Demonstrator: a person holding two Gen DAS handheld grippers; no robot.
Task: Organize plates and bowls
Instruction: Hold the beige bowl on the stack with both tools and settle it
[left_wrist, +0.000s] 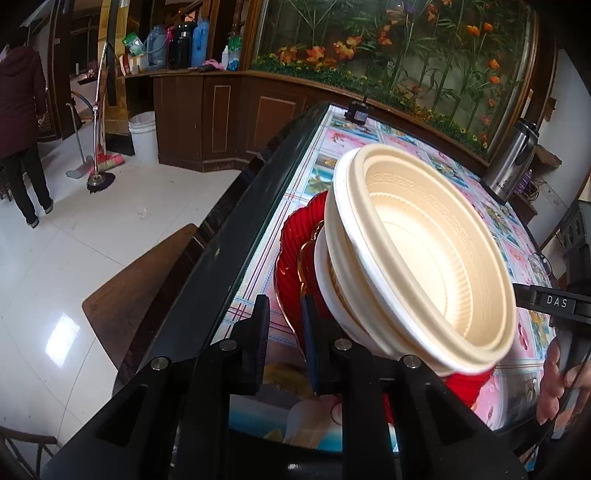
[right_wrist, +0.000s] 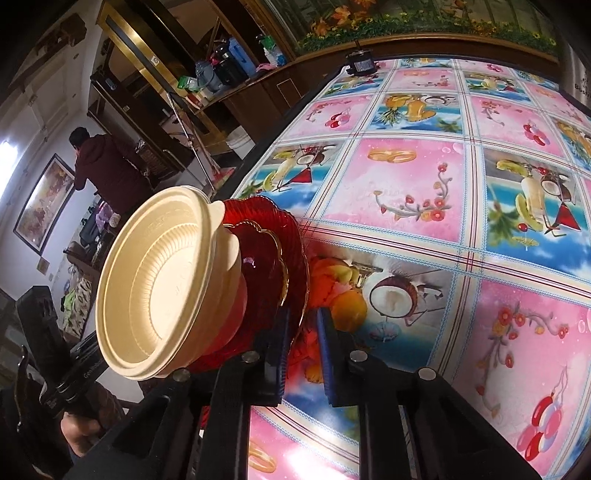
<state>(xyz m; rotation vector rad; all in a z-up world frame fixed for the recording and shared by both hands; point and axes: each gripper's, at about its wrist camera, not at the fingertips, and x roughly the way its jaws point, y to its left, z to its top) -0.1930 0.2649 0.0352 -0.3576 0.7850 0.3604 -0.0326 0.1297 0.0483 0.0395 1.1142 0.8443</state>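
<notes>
claws (left_wrist: 286, 325) (right_wrist: 303, 334) both nearly closed, pinching red plate (left_wrist: 291, 254) rim

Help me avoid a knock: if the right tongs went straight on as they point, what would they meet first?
The red plate: its rim already sits between the right tongs, so pushing on drives deeper onto it. Beyond, probably the tablecloth; depth unclear.
</notes>
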